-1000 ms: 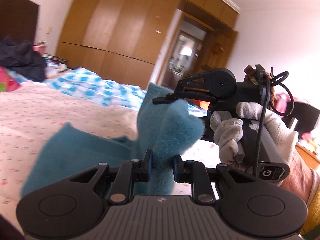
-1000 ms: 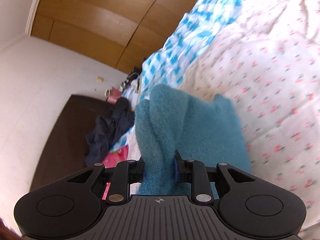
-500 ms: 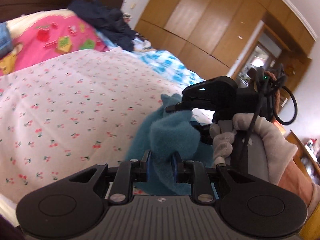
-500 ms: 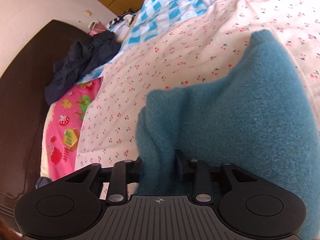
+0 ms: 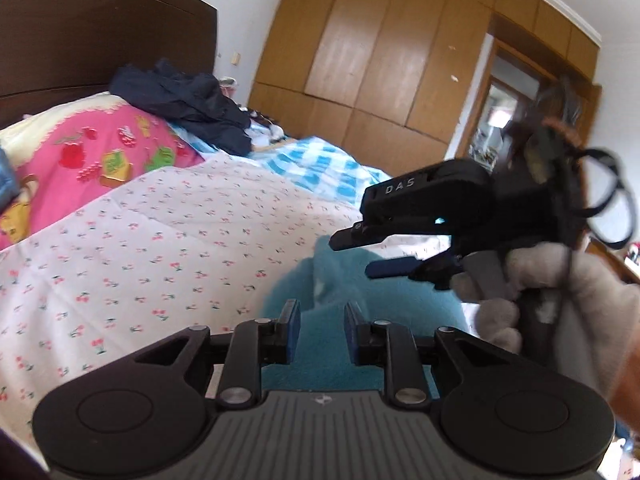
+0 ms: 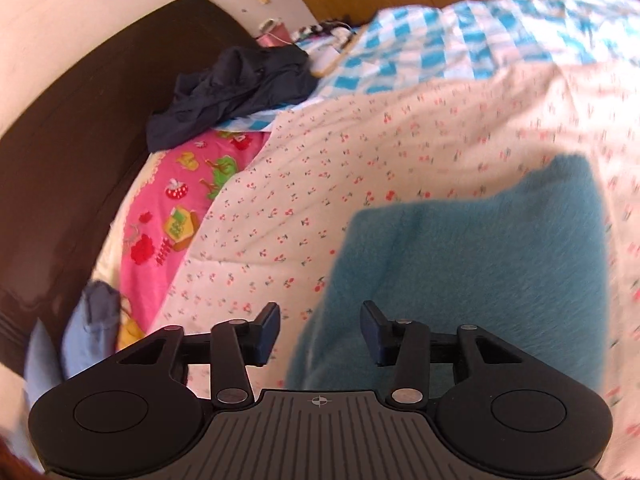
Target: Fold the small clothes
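Lying flat on the cherry-print bedspread (image 6: 400, 152): a teal fleece garment (image 6: 480, 264), folded over itself, spreading ahead of and to the right of the right gripper (image 6: 319, 334), with its near left edge passing between the spread fingers (image 6: 267, 332) but touching neither pad. Hovering with fingers parted and gripping nothing: the left gripper (image 5: 318, 332), its blue-padded fingers (image 5: 290, 330) standing apart just above the same teal fleece garment (image 5: 340, 364), which is filling the gap between and beyond them. Showing up in the left wrist view, ahead and to the right of those fingers: the right gripper (image 5: 360, 256), seen from the side with its two fingers separated and empty, being carried by a right hand (image 5: 536, 292) in a pale grey glove. Sitting further ahead and to the left of both pairs of fingers: a pink pillowcase with fruit pictures (image 6: 168, 216), and beyond it a heap of dark navy clothing (image 6: 236, 92) resting against the dark wooden headboard (image 6: 72, 152). Stretching away beyond the cherry print, a blue-and-white checked blanket (image 6: 460, 48). Peeking in at the far left, close beside the right gripper's body, a light blue cloth (image 6: 88, 336). Standing in the background of the left wrist view, a wooden wardrobe (image 5: 384, 64). Blurring at the right edge of the right wrist view, so details there cannot be told.
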A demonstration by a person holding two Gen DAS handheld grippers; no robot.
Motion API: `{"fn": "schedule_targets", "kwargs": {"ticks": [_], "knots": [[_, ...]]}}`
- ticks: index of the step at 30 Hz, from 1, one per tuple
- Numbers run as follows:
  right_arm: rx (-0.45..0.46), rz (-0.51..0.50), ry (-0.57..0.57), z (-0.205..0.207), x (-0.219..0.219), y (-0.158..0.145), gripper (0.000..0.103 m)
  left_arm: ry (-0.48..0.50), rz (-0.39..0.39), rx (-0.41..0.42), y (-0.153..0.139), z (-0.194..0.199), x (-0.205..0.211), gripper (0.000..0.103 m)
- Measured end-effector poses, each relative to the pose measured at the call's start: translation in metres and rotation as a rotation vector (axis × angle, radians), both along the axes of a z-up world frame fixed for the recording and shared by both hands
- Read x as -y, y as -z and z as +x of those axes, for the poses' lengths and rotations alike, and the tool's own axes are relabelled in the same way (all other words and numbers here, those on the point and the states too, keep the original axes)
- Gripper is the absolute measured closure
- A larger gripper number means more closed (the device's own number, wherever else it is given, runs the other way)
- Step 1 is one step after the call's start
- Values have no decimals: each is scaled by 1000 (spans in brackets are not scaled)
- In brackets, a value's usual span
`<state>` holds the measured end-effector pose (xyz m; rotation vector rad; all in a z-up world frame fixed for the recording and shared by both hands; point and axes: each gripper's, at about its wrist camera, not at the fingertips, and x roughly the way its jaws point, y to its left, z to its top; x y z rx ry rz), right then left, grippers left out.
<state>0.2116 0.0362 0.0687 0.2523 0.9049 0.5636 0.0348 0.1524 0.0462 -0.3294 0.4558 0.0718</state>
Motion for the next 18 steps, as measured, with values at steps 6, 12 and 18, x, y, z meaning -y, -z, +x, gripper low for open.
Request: {"fn": "schedule_targets", "kwargs": {"ticks": [6, 12, 18], "knots": [[15, -141, -141, -8, -15, 11, 83, -58, 9, -151, 27, 20, -5, 74], [-24, -208, -152, 8, -50, 49, 83, -99, 0, -226, 41, 28, -12, 74], [11, -233, -151, 11, -65, 59, 83, -133, 9, -193, 41, 24, -14, 74]]}}
